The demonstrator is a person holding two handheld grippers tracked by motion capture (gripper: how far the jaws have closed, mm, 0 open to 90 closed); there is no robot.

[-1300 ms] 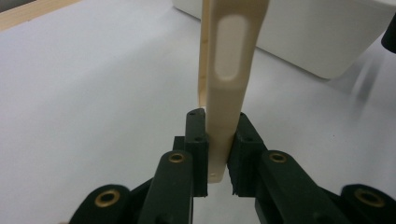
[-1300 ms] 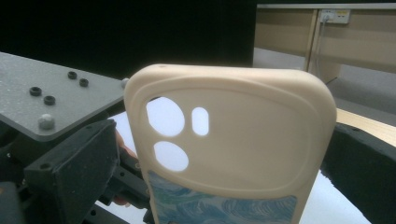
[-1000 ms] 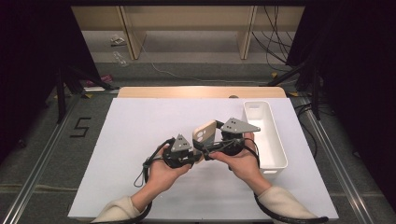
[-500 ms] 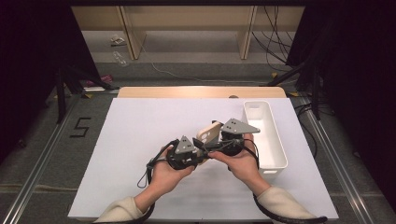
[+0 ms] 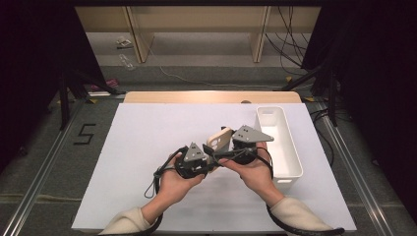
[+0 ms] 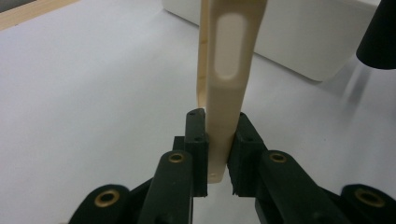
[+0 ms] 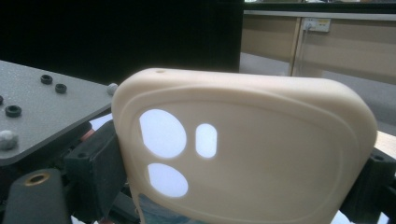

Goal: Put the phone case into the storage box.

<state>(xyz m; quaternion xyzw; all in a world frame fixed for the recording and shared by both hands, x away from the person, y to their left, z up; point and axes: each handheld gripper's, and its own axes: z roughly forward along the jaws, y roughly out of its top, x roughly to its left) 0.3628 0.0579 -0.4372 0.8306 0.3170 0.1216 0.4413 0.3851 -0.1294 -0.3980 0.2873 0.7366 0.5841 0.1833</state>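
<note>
Altogether: one cream phone case [image 5: 220, 139], two hand-held grippers, one white bin [image 5: 280, 147].

My left gripper [image 5: 209, 160] and my right gripper [image 5: 235, 147] meet near the middle of the table [image 5: 147, 132], with the phone case [image 5: 219, 140] standing on edge between them. The bin [image 5: 287, 169] sits just to the right, on the table.

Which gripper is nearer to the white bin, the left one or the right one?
Right. The right gripper is just beside the white bin, at its left wall. The left gripper is farther left, clamped on the cream phone case.
</note>
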